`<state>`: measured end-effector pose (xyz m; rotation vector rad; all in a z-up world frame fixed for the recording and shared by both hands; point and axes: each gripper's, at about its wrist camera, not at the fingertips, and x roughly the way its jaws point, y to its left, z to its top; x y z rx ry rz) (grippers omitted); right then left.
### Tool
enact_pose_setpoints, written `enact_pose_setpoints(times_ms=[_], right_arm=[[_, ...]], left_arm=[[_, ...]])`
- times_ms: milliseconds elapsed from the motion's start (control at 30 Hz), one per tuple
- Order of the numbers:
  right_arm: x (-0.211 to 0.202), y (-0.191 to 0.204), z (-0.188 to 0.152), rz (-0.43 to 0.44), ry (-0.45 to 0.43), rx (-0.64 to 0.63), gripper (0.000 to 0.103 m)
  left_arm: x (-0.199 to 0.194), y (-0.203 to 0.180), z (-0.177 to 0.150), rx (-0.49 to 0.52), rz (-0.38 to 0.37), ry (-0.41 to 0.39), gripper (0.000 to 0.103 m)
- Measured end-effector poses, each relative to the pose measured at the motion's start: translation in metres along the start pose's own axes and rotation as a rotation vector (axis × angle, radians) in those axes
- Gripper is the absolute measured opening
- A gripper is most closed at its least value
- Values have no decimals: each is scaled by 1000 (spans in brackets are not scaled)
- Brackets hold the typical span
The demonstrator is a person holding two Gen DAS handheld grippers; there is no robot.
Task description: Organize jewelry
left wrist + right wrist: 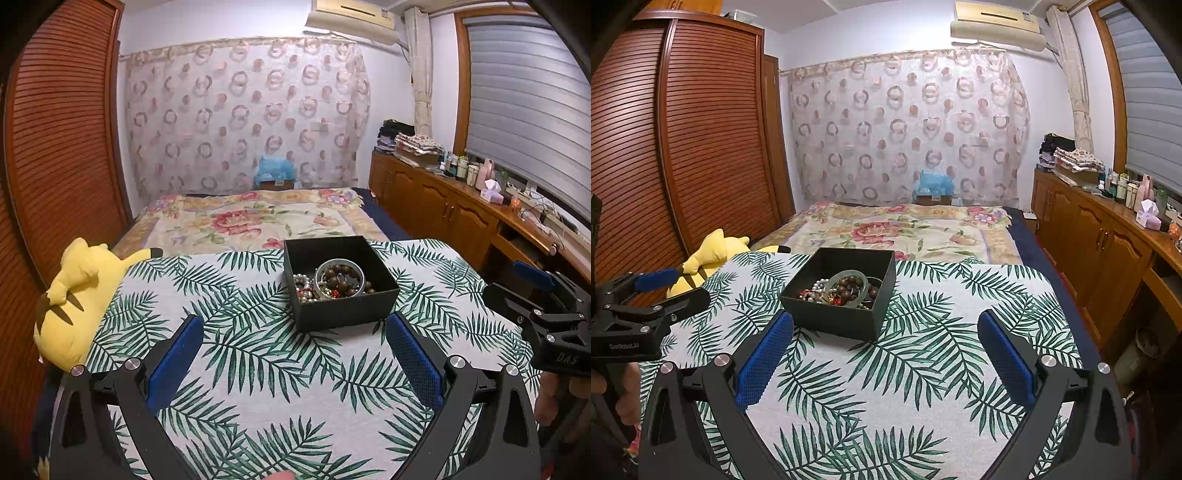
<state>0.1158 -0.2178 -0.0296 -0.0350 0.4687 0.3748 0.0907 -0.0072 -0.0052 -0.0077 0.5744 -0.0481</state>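
Left wrist view: nearest, the left gripper (pixel 294 332) gapes wide, holding nothing; the right gripper (pixel 885 328) is likewise spread and empty. Beyond, at twelve o'clock on the leaf-print cloth (pixel 258 369), the black box (pixel 341 310) holds all visible jewelry (pixel 332 284), heaped unsorted. No pieces lie on the cloth: gathered, or awaiting sorting.

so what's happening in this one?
A person holds two tools over a leaf-print cloth. The left tool and right tool both hang open and hold nothing. All visible jewelry sits in the black box: a bangle, a brown bead bracelet, pearls. None shows on the cloth.
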Motion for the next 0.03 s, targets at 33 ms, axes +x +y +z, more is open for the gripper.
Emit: enact_pose_setpoints(times_ms=[33], right_arm=[[0,0,0,-1,0,-1,101]], left_arm=[[0,-1,0,-2,-1,-2,95]])
